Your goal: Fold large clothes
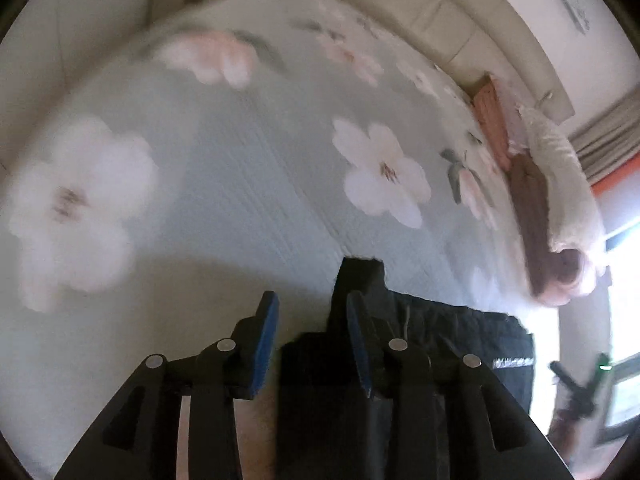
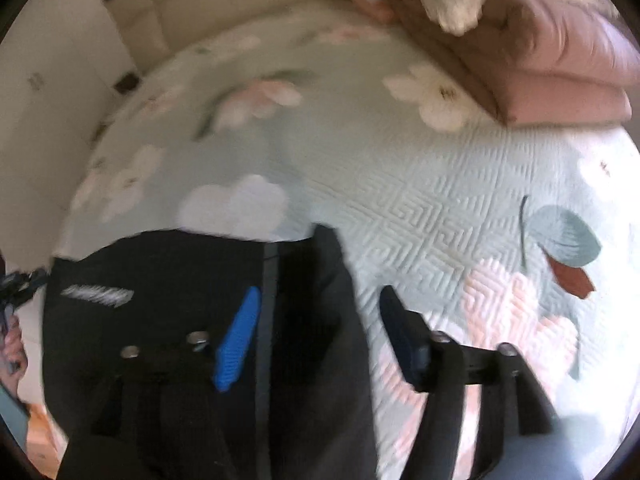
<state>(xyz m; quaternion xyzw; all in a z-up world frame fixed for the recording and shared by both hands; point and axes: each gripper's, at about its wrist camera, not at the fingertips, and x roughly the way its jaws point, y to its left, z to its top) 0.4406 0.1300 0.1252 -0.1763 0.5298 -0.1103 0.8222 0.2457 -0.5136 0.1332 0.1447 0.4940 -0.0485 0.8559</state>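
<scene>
The left gripper (image 1: 312,304) points steeply down, its 2 blue-padded fingers (image 1: 264,344) spread apart with nothing pinched; a black garment (image 1: 460,332) lies under and beside the right-hand finger, and a corner of it sticks up past that fingertip. The pads do not press on the cloth. The right gripper (image 2: 320,308) is spread wider, 1 bright blue pad (image 2: 238,340) lying over the black garment (image 2: 168,280) and the other finger (image 2: 404,340) out over bare bedding. A dark fold of the garment runs up between the 2 fingers, untouched by either pad.

The garment lies flat at the near edge of the bed, a pale green quilted bedspread (image 1: 260,200) printed with large white and pink flowers. A small silvery label (image 2: 98,294) shows on the cloth in the right wrist view, left of the blue pad; the same label (image 1: 514,362) appears at the garment's right edge in the left wrist view.

Along the far right side of the bed sits a pile of folded bedding: a pink quilt (image 2: 568,92) with a cream fleecy blanket (image 1: 560,172) on top. A cream padded headboard (image 1: 440,20) runs along the far edge. Both views are blurred, the left wrist view most of all at its left side.
</scene>
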